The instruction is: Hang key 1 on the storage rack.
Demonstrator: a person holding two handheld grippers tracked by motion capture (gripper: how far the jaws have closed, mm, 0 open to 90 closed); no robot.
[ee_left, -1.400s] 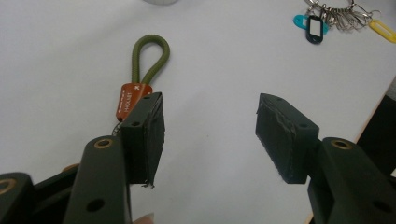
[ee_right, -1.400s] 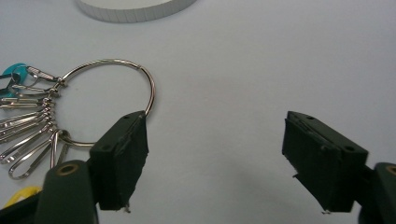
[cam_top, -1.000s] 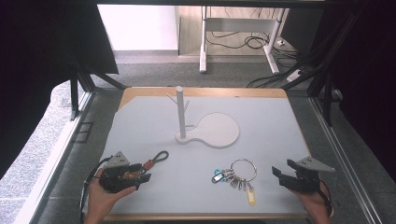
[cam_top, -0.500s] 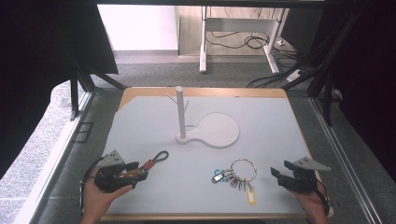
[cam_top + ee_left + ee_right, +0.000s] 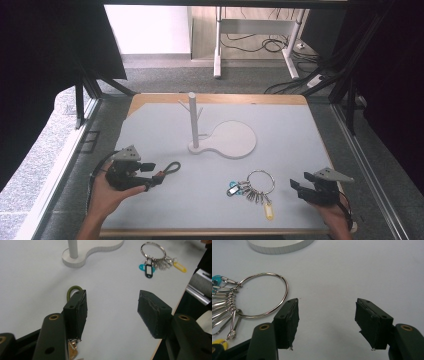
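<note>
Lying flat on the pale tabletop, the key ring sits at about 5 o'clock from the white peg stand, with its keys and tags fanned toward the person's edge; a yellow tag trails nearest that edge; the right claw rests just at 3 o'clock of the ring, jaws spread wide and holding nothing; in the right gripper view the steel loop lies at 10 o'clock of the jaws, apart from them; the left claw stands wide too, empty, with a dark cord loop just beside its far jaw, whether touching I cannot tell.

The bunch looks light, stiff in the ring yet loose and jangling in the keys; thin polished wire will likely slip and pivot between flat pads, and it lies flush to the surface; the better hold is probably the bare arc of the loop opposite the keys, pinched across the wire so the cluster hangs below and the open hoop can go over a peg.
</note>
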